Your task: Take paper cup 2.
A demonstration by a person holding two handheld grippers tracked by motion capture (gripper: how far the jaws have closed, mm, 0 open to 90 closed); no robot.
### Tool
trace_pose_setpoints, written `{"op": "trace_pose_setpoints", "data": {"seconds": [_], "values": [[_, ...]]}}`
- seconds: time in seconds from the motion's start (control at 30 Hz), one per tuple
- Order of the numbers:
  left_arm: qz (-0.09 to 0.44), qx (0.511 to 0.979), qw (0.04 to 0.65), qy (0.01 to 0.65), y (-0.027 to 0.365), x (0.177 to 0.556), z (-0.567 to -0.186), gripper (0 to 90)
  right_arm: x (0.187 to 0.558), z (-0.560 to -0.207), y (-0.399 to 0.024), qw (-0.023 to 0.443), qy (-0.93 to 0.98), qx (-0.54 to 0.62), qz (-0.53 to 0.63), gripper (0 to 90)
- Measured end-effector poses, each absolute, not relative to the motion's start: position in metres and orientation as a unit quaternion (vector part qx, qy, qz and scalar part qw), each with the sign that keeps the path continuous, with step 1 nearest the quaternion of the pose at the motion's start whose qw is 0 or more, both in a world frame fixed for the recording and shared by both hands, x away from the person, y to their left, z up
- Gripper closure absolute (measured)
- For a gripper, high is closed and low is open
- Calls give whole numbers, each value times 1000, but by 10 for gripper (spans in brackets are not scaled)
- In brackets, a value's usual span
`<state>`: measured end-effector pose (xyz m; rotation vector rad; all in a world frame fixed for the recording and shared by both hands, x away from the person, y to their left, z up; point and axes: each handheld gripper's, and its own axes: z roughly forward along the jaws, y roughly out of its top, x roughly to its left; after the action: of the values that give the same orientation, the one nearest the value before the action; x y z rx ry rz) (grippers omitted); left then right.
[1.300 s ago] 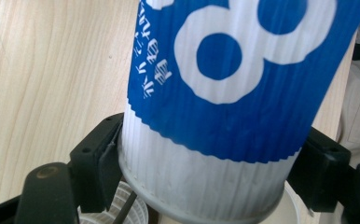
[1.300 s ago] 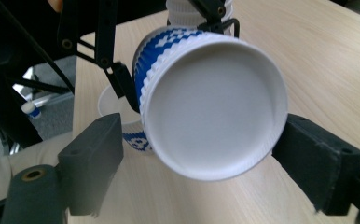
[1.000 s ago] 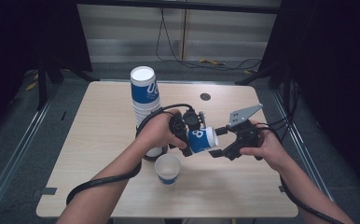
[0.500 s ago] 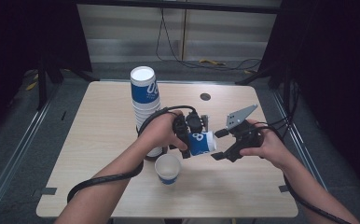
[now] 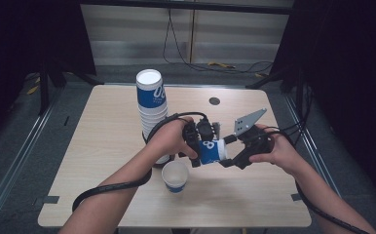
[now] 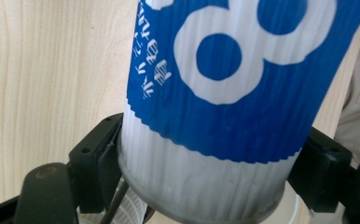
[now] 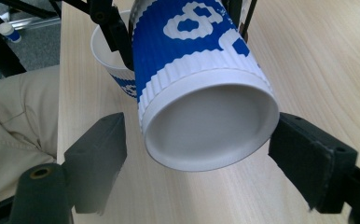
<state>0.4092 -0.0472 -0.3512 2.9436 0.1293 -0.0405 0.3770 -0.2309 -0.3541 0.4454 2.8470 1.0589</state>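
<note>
Above the near middle of the wooden table [image 5: 103, 146], a blue-and-white paper cup [image 5: 212, 151] hangs on its side between two hand-held grippers, its long axis running level from the person's left to right. Its closed base faces the right gripper [image 5: 229, 161], and in the right gripper view that recessed white base [image 7: 211, 126] looks straight back at the camera. The cup's mouth end sits toward the left gripper [image 5: 194, 146], whose black jaws are clamped on the ribbed white band near the rim, as the left gripper view shows with the cup [image 6: 225, 107] wedged between them.

The right gripper's jaws have just been closing around the base end; in its own view one jaw stands just beside the cup on the right, and a gap shows on the other side, so they flank the cup without pressing it.

Just below the held cup, toward the person, a second cup [image 5: 175, 176] stands upright on the table, its white inside bare of contents. Behind the left hand [image 5: 169, 139] a tall stack of nested cups [image 5: 152, 105] stands base-up near the table's far side. Whether the held cup contains anything cannot be told.

Compared with a second ago, both hands and the held cup sit in much the same spot, and the stack and the upright cup have not shifted.
</note>
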Motion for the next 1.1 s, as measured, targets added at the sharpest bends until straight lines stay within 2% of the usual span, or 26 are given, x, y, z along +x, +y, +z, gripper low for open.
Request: {"op": "trace_pose_setpoints", "data": {"seconds": [0.63,0.93,1.1], "values": [[-16,994,101,29,-47,407,-352,218,376,-356,-225,38,922,129,363,283],[-19,988,153,28,-38,410,-354,171,374,-357,-234,42,913,143,380,286],[-31,983,177,43,-30,412,-355,193,372,-358,-241,43,907,152,389,286]]}}
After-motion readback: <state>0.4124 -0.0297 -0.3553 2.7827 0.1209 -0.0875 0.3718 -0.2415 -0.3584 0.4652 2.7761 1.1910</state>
